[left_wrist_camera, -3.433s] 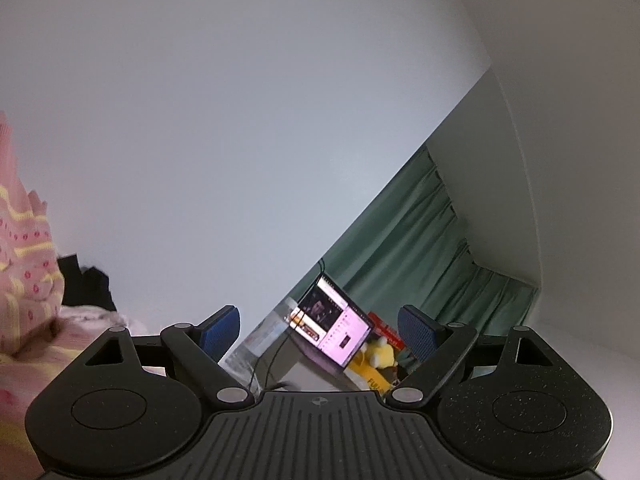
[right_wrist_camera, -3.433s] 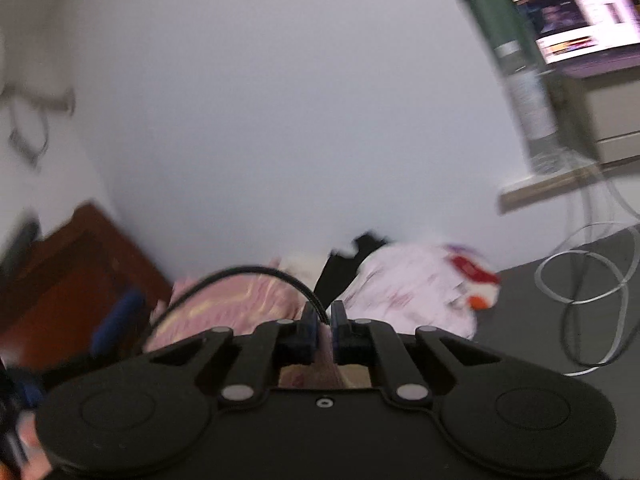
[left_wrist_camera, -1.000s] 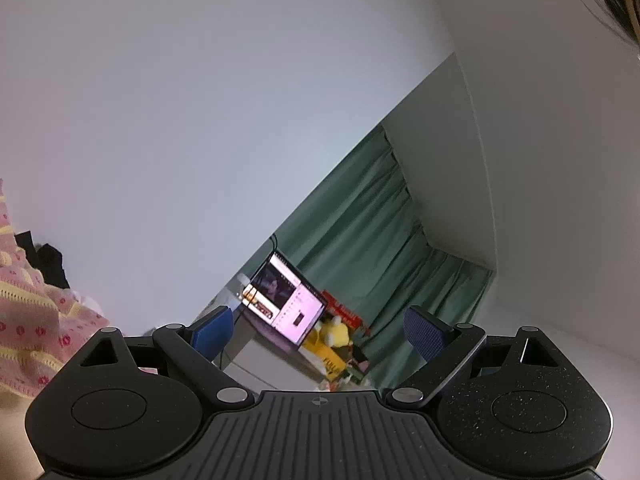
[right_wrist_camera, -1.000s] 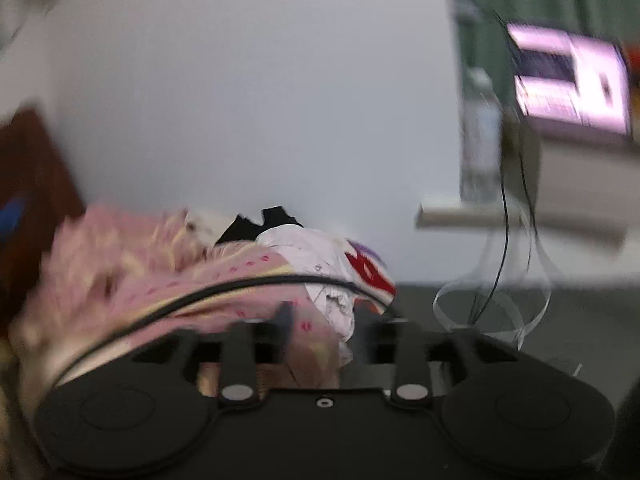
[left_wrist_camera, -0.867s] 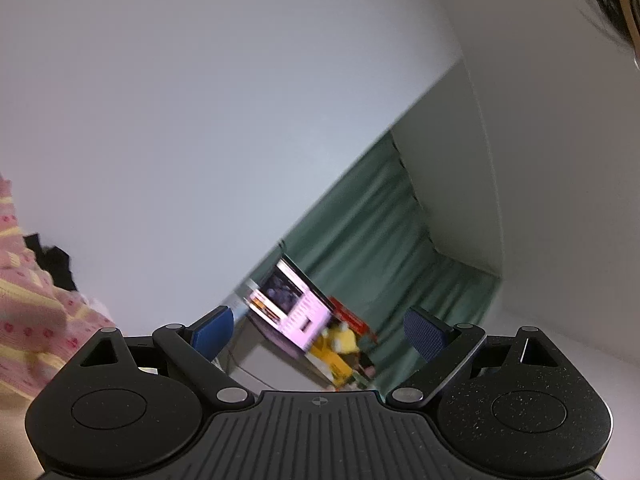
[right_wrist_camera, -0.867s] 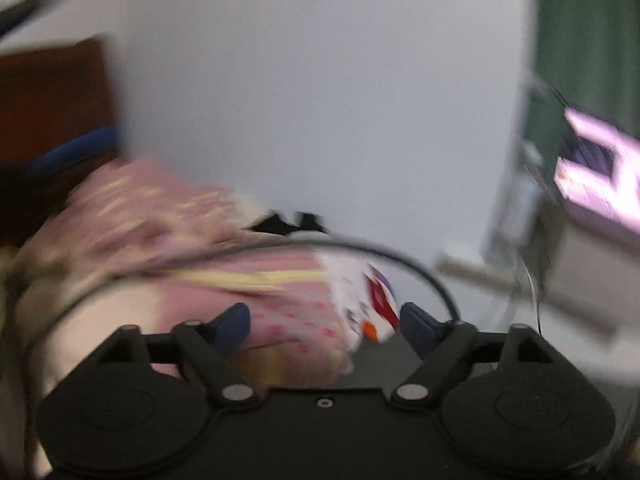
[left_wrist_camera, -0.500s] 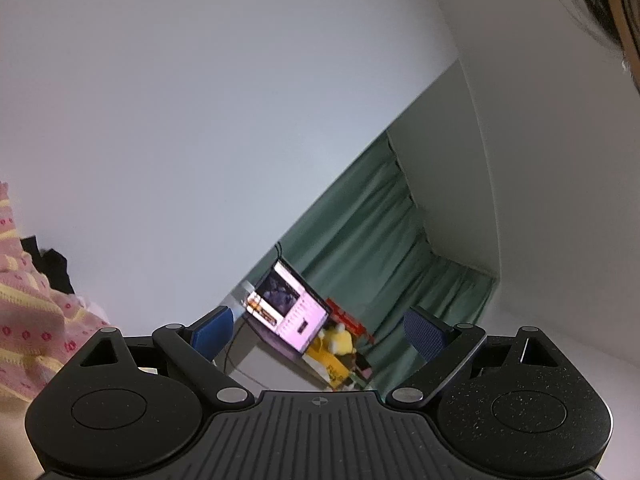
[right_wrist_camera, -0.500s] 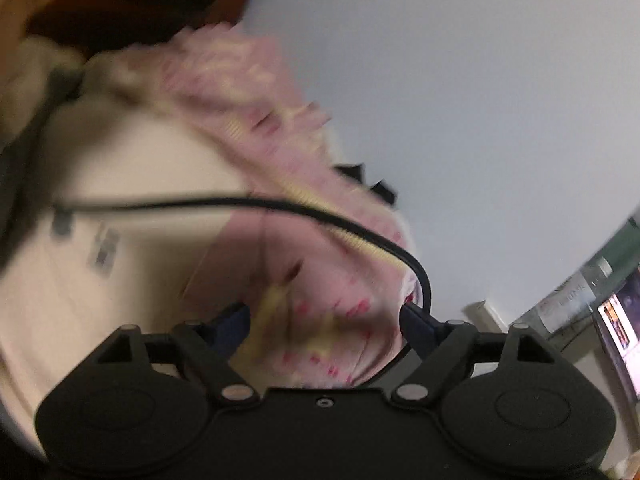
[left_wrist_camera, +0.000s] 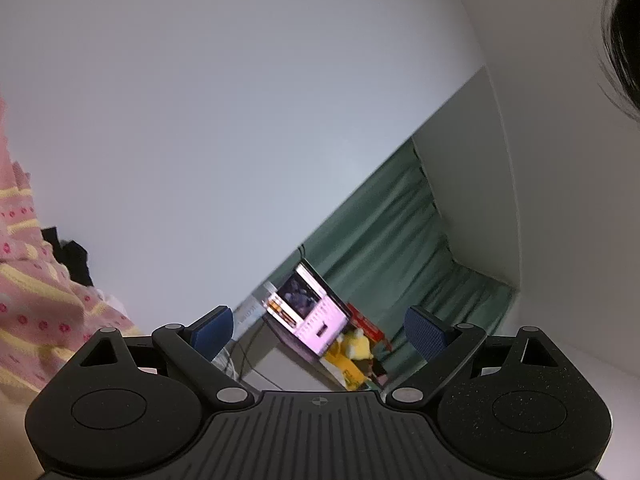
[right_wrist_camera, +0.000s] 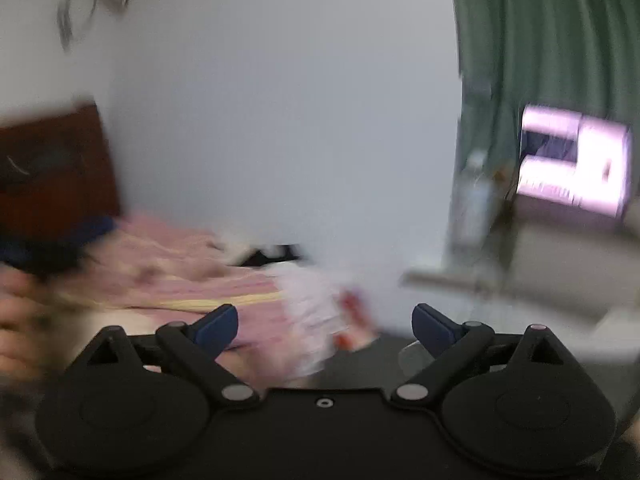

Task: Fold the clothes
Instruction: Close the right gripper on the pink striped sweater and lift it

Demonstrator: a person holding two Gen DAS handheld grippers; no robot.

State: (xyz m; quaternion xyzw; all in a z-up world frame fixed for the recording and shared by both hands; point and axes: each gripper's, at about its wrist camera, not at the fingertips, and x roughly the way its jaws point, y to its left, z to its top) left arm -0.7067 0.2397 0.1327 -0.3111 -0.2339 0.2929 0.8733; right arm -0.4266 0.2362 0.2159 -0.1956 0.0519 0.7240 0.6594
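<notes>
Pink yellow-striped garment (right_wrist_camera: 192, 280) lies crumpled left of laptop (right_wrist_camera: 574, 164); left gripper (left_wrist_camera: 318, 330) and right gripper (right_wrist_camera: 325, 326) jaws wide, empty. Dark headboard (right_wrist_camera: 52, 168) in right view only.

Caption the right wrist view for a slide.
Blurred right gripper, open and empty, faces pink striped clothing piled by a white wall.

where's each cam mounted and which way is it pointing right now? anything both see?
Left wrist: on the left tool, tilted up at wall and ceiling; jaws open, dark hair at the top right.
Right wrist: on the right tool, roughly level toward the clothes pile, blurred; jaws open, a blurred hand at the left edge.
Shared: pink striped garment, lit laptop screen, green curtain.
</notes>
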